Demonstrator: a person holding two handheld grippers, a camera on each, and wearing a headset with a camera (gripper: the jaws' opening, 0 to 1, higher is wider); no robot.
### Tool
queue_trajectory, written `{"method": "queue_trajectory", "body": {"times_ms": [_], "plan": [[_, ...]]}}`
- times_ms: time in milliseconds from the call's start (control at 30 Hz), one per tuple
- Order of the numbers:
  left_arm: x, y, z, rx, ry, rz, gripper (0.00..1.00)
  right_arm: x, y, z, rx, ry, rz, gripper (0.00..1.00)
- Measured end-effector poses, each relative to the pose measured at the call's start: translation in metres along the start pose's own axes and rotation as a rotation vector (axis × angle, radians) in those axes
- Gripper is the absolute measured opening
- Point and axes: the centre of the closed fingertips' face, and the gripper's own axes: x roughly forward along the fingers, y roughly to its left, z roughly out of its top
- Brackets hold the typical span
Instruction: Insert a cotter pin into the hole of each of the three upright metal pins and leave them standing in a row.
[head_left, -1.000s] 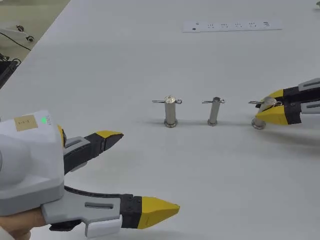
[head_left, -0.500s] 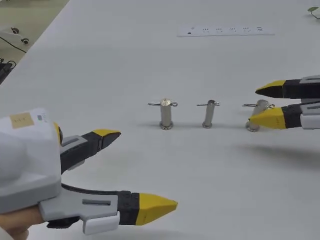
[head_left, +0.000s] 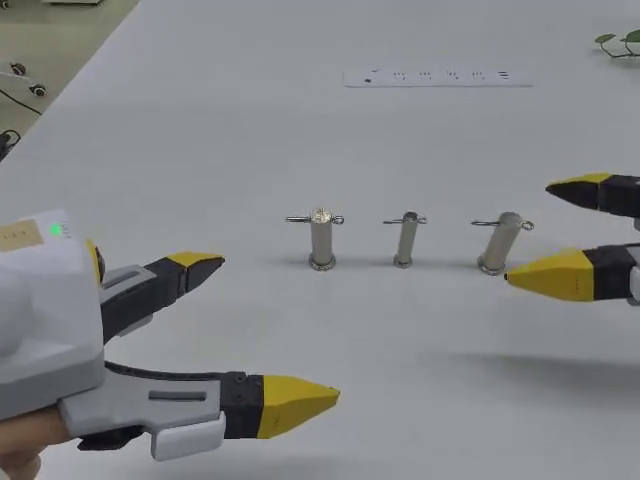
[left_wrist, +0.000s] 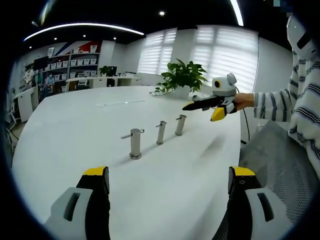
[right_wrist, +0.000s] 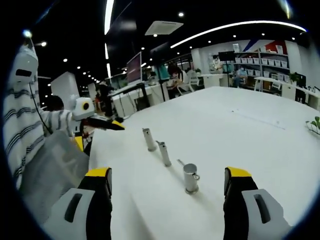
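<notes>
Head view: three metal pins stand in a row across the middle of the frame on the white table (head_left: 300, 130): the left pin (head_left: 321, 245), the middle pin (head_left: 404, 244) and the right pin (head_left: 497, 246). Each carries a cotter pin (head_left: 300, 219) lying crosswise through its top. The left and middle pins are upright. The right pin leans, its top toward the right of the frame.

The right gripper (head_left: 558, 230) enters from the right edge with its jaws spread wide and nothing between them. Its lower yellow tip is just beside the right pin's base, apart from it. The left gripper (head_left: 262, 332) sits at the lower left, well apart from the row, its jaws also wide and empty.

A power strip (head_left: 437, 77) lies at the upper centre, and plant leaves (head_left: 620, 42) show in the upper right corner.

In the left gripper view the row runs from the centre up to the right, with the right gripper beyond it, held by a hand (left_wrist: 243, 101) in a striped sleeve.
</notes>
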Motion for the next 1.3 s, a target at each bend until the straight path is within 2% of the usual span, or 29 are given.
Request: {"method": "queue_trajectory", "body": {"times_ms": [167, 300, 500, 700, 867, 1300], "plan": [[-0.002, 0.005, -0.013, -0.027, 0.029, 0.015, 0.99, -0.010, 0.016, -0.011, 0.038, 0.014, -0.010, 0.99], [-0.005, 0.005, -0.015, -0.045, 0.026, 0.022, 0.99, -0.020, 0.024, -0.018, 0.080, 0.012, -0.032, 1.00], [-0.011, 0.008, -0.016, -0.063, 0.017, 0.051, 0.99, -0.032, 0.026, -0.025, 0.131, 0.005, -0.082, 1.00], [-0.013, 0.009, -0.016, -0.079, -0.002, 0.067, 0.99, -0.035, 0.032, -0.031, 0.163, 0.007, -0.098, 1.00], [-0.014, 0.007, -0.021, -0.078, 0.010, 0.067, 0.99, -0.035, 0.030, -0.034, 0.178, 0.009, -0.112, 1.00], [-0.017, 0.007, -0.022, -0.091, 0.001, 0.085, 0.99, -0.035, 0.036, -0.040, 0.174, 0.036, -0.120, 1.00]]}}
